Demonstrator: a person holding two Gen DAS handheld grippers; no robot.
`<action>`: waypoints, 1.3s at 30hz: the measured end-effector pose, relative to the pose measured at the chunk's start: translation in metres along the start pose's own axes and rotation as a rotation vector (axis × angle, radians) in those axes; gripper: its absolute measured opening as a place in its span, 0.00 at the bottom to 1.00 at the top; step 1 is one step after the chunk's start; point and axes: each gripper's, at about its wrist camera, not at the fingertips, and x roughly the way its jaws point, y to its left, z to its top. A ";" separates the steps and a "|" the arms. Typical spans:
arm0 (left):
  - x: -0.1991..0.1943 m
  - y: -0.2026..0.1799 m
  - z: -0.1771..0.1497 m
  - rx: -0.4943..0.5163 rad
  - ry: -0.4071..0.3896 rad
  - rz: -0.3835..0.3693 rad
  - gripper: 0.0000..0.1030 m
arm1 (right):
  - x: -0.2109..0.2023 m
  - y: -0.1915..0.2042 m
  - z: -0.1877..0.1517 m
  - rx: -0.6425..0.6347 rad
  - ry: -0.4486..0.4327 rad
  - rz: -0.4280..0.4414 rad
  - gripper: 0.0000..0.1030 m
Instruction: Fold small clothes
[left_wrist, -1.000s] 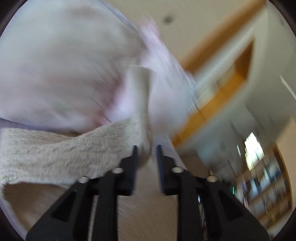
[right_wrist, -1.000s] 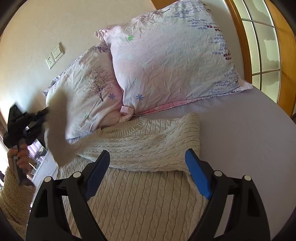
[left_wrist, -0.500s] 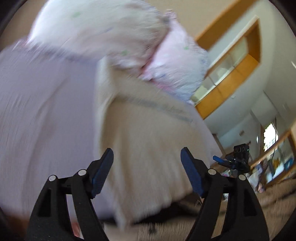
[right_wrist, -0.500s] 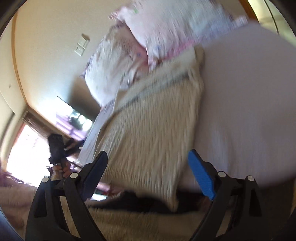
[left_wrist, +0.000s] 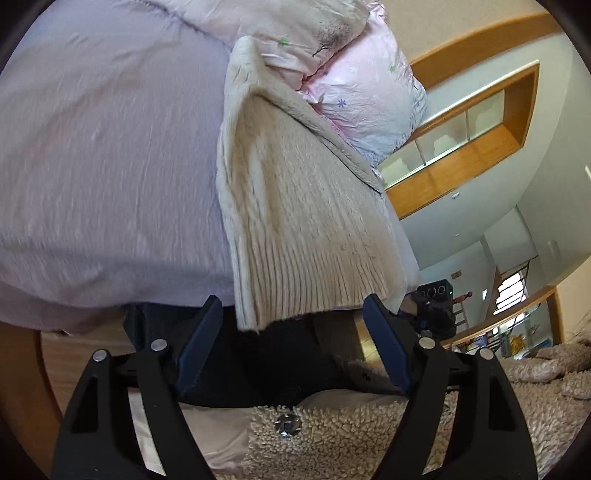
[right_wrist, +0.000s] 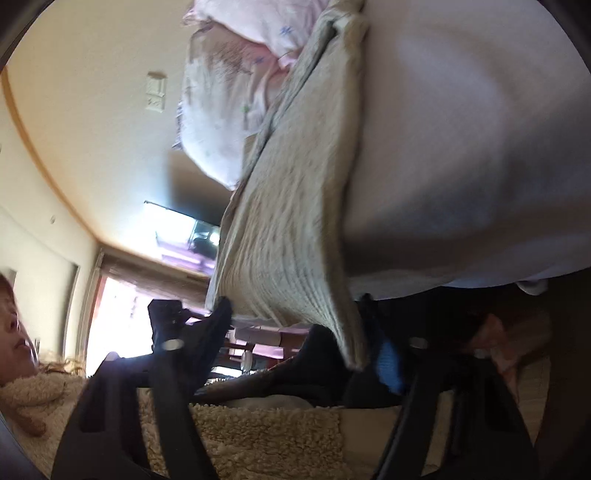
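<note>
**Both claws dropped to the sweater's hem**

Since a second ago the sleeve has been let go and both views have swung low to the bed's edge. Cream knit sweater (left_wrist: 295, 206) lies on the lilac bed (left_wrist: 103, 155), collar by the pillows (left_wrist: 354, 92), its ribbed hem overhanging. Left claw (left_wrist: 291, 343) and right claw (right_wrist: 295, 339) are spread, gripping nothing. Uneven corner grips could skew the fold or drag the sweater off.

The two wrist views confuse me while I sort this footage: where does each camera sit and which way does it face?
Left wrist: on the left gripper, low at the bed's edge, facing the sweater hem; own fleece jacket shows.
Right wrist: on the right gripper, facing the same hem; the person's face shows.
Shared: sweater, pillows, bedsheet.
</note>
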 end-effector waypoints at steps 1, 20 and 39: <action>0.002 0.003 0.001 -0.023 -0.012 -0.023 0.66 | 0.001 0.002 0.000 -0.007 0.004 0.002 0.44; 0.005 -0.064 0.183 0.119 -0.291 -0.083 0.05 | -0.019 0.128 0.182 -0.378 -0.356 0.067 0.08; 0.104 0.034 0.305 -0.120 -0.193 0.203 0.81 | 0.050 0.066 0.281 -0.134 -0.487 -0.452 0.89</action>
